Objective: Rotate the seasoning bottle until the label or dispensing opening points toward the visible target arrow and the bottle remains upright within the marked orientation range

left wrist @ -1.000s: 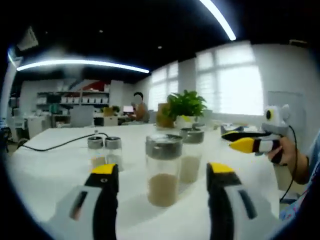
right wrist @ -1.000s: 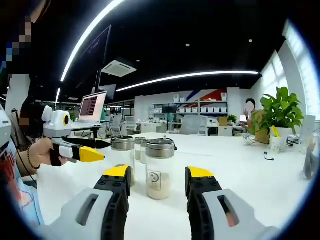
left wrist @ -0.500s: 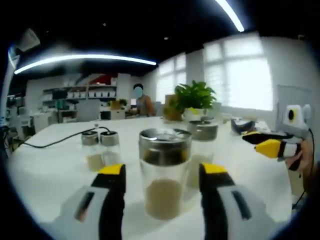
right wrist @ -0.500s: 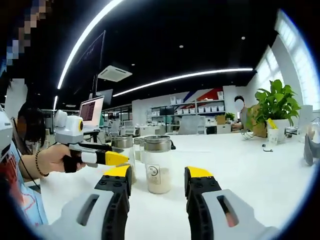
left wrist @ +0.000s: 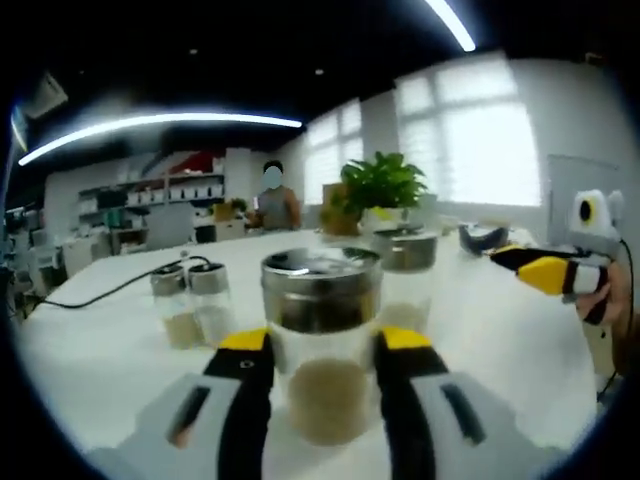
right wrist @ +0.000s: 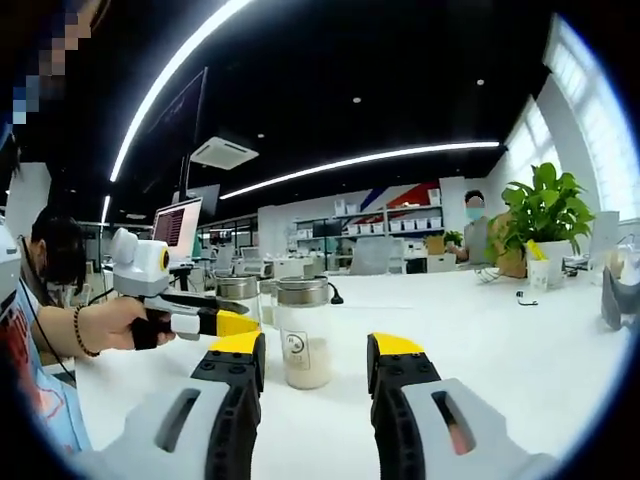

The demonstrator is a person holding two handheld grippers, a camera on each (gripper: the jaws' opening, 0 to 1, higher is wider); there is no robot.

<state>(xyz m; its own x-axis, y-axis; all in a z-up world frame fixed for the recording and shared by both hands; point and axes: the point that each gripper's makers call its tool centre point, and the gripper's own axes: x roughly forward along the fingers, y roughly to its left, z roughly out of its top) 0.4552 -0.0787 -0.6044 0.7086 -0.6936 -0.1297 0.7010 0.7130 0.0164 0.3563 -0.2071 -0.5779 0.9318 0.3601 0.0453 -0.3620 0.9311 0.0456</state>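
A glass seasoning bottle (left wrist: 320, 300) with a steel lid and beige powder stands upright on the white table (left wrist: 90, 350). My left gripper (left wrist: 322, 340) is shut on it, both yellow-tipped jaws pressing its glass sides. A second bottle (left wrist: 405, 270) stands just behind it to the right. In the right gripper view, a bottle with a small round label (right wrist: 303, 340) stands upright a short way ahead of my right gripper (right wrist: 315, 345), which is open and holds nothing. The left gripper (right wrist: 225, 318) reaches in from the left beside the bottles behind. My right gripper (left wrist: 545, 272) hovers at the right.
Two small shakers (left wrist: 190, 305) stand to the left by a black cable (left wrist: 110, 290). A potted plant (left wrist: 380, 190) sits at the table's far side. A laptop (right wrist: 180, 215) stands at the back left. A person's hand (right wrist: 105, 325) holds the left gripper.
My left gripper moved forward and its jaws came together onto the bottle's sides. The right gripper stayed open and shifted only slightly.
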